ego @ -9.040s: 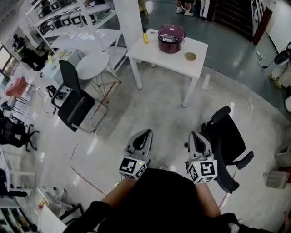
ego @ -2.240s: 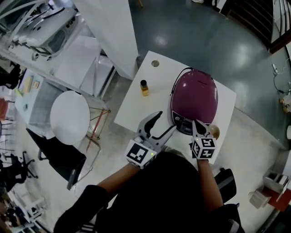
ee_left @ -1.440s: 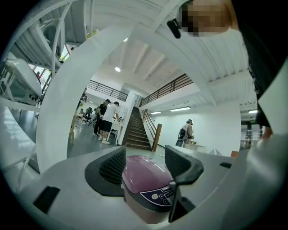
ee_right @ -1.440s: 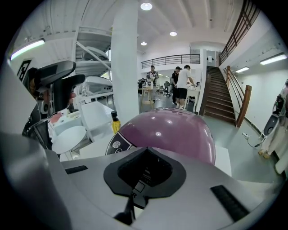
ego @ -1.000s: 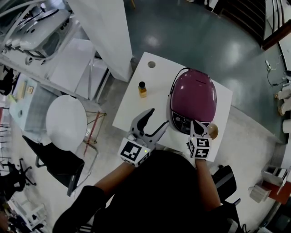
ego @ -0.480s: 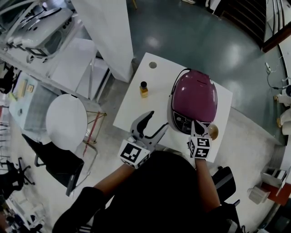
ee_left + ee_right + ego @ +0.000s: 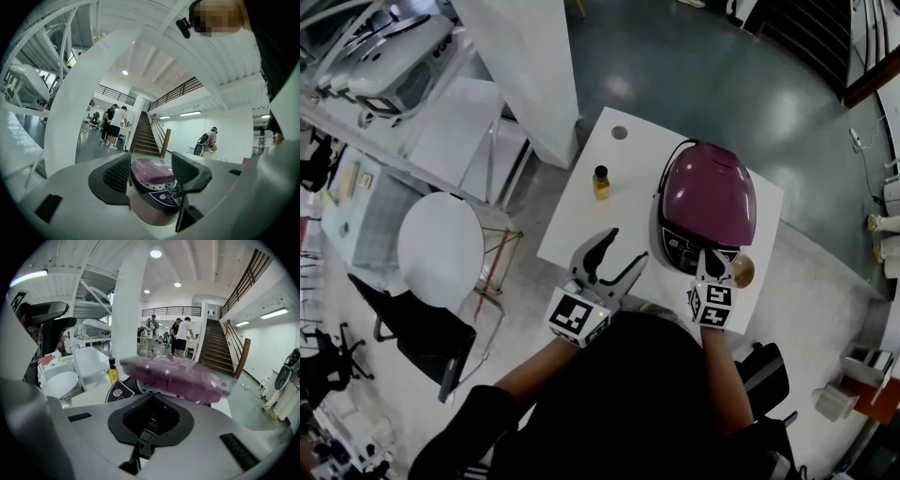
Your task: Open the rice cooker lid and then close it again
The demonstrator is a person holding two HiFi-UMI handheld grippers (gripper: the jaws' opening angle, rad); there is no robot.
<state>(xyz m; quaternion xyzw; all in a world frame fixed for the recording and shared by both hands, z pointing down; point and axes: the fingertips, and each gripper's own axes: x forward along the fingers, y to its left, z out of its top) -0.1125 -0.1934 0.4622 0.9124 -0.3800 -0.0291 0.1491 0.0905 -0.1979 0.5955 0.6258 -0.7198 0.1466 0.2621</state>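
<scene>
The purple rice cooker (image 7: 708,202) stands on a white table (image 7: 581,220). Its lid (image 7: 173,373) is sprung up a little at the front and blurred; the left gripper view shows the raised lid (image 7: 152,171) above a perforated inner plate and the dark control panel (image 7: 168,197). My right gripper (image 7: 712,267) is shut with nothing in it, its tips against the cooker's front edge by the control panel; in its own view the right gripper (image 7: 151,399) sits just under the lifted lid. My left gripper (image 7: 614,258) stands open and level over the table's near edge, left of the cooker, its jaws framing the cooker from a distance.
A small yellow bottle (image 7: 601,181) stands on the table left of the cooker, and a small bowl (image 7: 741,272) sits at the near right corner. A white pillar (image 7: 525,66), a round white table (image 7: 441,253) and black chairs (image 7: 412,328) surround the table.
The cooker's lid has popped up from its shut position and now tilts back slightly. Both grippers have stayed about where they were, the right one tipped a little.
</scene>
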